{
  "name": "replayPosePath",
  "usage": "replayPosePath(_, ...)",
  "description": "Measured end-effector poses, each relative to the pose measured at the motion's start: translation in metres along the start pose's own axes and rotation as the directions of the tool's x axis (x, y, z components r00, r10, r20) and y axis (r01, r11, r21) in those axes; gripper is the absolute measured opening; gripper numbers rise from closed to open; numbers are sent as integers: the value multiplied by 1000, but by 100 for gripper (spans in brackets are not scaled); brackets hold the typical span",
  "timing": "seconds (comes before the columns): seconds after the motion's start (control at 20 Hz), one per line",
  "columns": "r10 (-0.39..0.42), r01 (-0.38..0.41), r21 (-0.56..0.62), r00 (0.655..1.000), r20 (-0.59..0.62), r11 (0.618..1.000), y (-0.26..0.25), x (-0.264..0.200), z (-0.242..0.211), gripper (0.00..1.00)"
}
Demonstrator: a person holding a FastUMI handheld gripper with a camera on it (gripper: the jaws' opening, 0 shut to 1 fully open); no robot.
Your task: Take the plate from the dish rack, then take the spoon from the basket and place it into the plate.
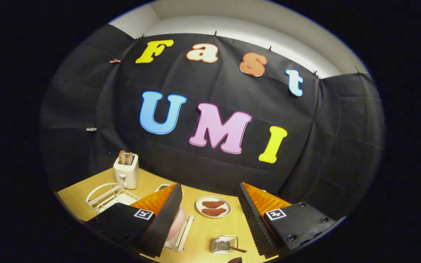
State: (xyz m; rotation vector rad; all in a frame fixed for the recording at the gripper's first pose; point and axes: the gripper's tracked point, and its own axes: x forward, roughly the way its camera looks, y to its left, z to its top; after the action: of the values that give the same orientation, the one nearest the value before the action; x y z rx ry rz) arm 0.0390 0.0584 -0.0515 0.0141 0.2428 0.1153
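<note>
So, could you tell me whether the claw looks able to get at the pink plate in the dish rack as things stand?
Probably yes: the claw is open, and the pink plate stands upright in the dish rack right beside its left finger, nothing blocking it.

Gripper (208, 215) fingers (166, 215) spread apart: ribbed matt black pads, orange plastic backs. Tabletop (205, 233) looked smooth light wood. Basket (225, 244) was shiny wire, dish rack (181, 237) white-coated, plate (177, 223) glossy pink.

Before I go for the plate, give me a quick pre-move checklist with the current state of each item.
1. Gripper open, nothing between the fingers: ok.
2. Pink plate in the rack, partly behind the left finger: ok.
3. Fingers around the plate's rim: not ok, they are above the table and apart from it.
4. Spoon in the basket: ok.
5. Free spot on the table for the plate: ok.
</note>
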Motion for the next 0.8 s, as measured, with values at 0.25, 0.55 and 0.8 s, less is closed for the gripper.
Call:
replayPosePath(0.25, -44, 30, -63, 974, -222, 998, 24, 40, -52, 84)
replayPosePath(0.55, -118, 52, -169, 905, -409, 984, 58, 78, -116, 59)
replayPosePath(0.8, -106, 65, -92, 822, -560, 994, 84, 85, -169, 52)
